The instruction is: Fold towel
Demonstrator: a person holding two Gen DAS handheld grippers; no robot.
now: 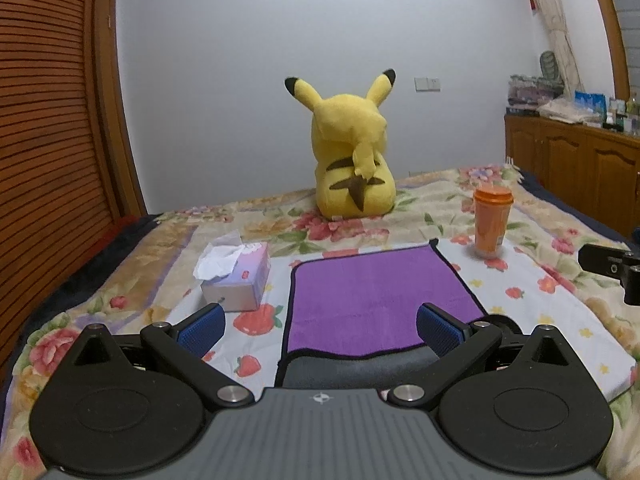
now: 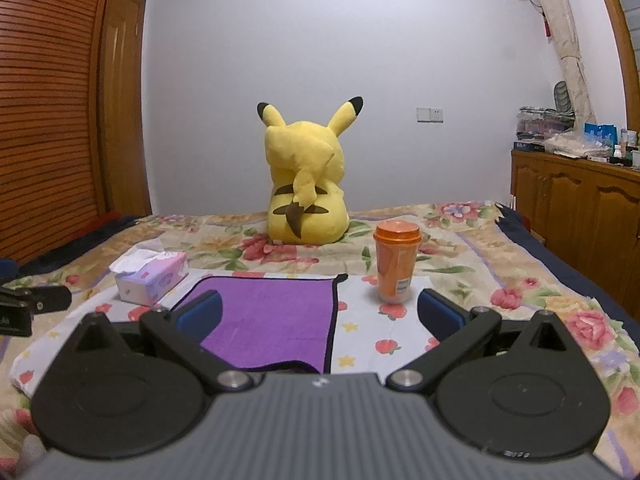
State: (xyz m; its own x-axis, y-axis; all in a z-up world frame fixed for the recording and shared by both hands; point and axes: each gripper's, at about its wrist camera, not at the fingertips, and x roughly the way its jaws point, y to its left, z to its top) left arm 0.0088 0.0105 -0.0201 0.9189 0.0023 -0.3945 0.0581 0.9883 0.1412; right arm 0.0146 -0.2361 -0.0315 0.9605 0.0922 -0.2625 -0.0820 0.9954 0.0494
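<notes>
A purple towel (image 1: 360,300) with a black edge lies flat on a white strawberry-print sheet on the bed. Its near edge is turned up and shows a grey underside (image 1: 360,368). My left gripper (image 1: 320,330) is open and empty, hovering over the towel's near edge. My right gripper (image 2: 320,320) is open and empty, above the towel's (image 2: 272,320) right side. The right gripper's tip shows at the far right of the left wrist view (image 1: 612,268). The left gripper's tip shows at the far left of the right wrist view (image 2: 32,304).
A tissue box (image 1: 236,276) sits left of the towel. An orange cup (image 1: 491,222) stands at its far right corner. A yellow Pikachu plush (image 1: 352,160) sits behind. A wooden cabinet (image 1: 580,168) stands right of the bed, a slatted wardrobe (image 1: 48,120) left.
</notes>
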